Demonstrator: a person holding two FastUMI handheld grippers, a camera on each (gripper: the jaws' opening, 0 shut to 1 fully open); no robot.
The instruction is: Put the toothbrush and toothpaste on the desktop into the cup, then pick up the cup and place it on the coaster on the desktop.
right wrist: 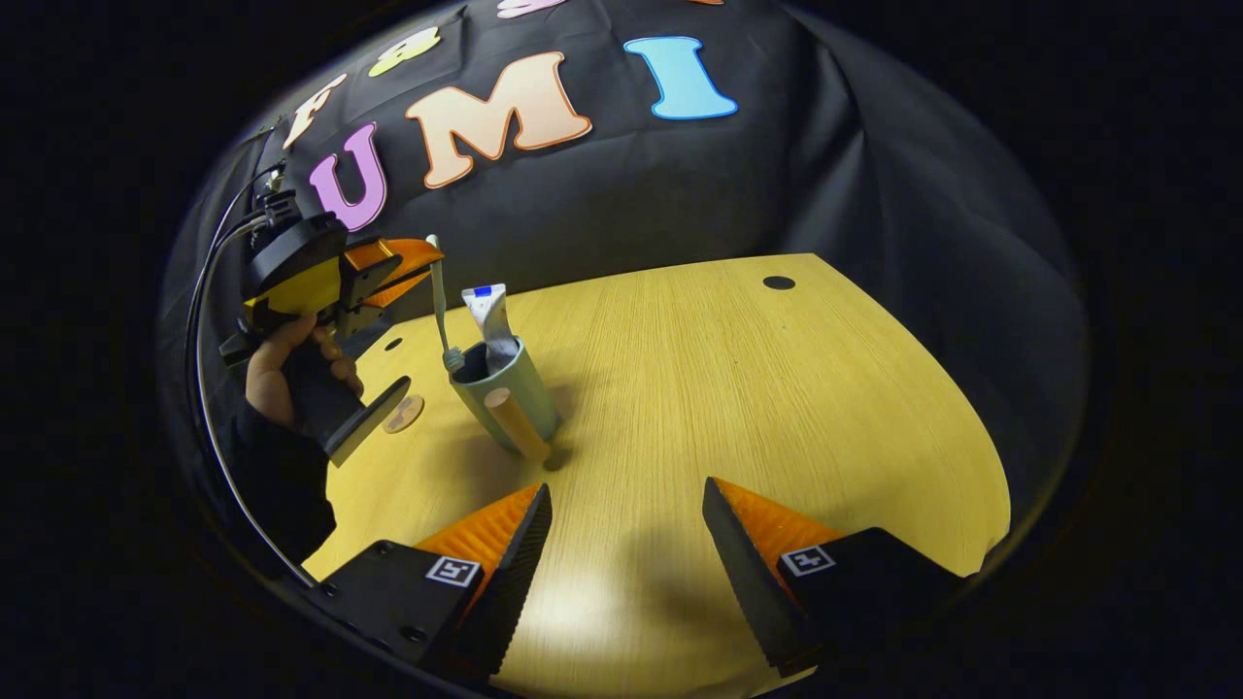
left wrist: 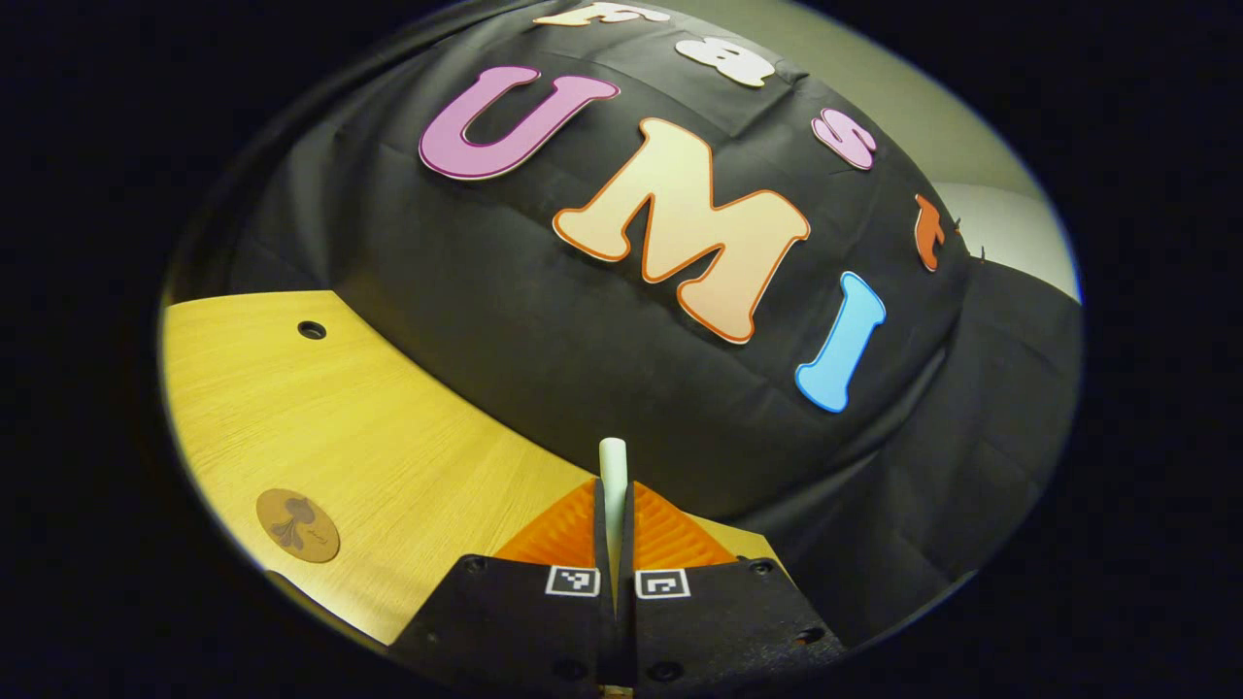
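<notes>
The toothbrush [right wrist: 439, 301] is clamped in the left gripper [right wrist: 413, 260], bristles apparently just inside the cup [right wrist: 510, 393] beside the toothpaste [right wrist: 490, 320]. Release is required next. The right gripper [right wrist: 626, 544] is held open.

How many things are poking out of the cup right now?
2. The toothpaste stands in the cup, and the toothbrush has its head at the rim while the left gripper pinches its handle. Something small could be hidden inside.
</notes>
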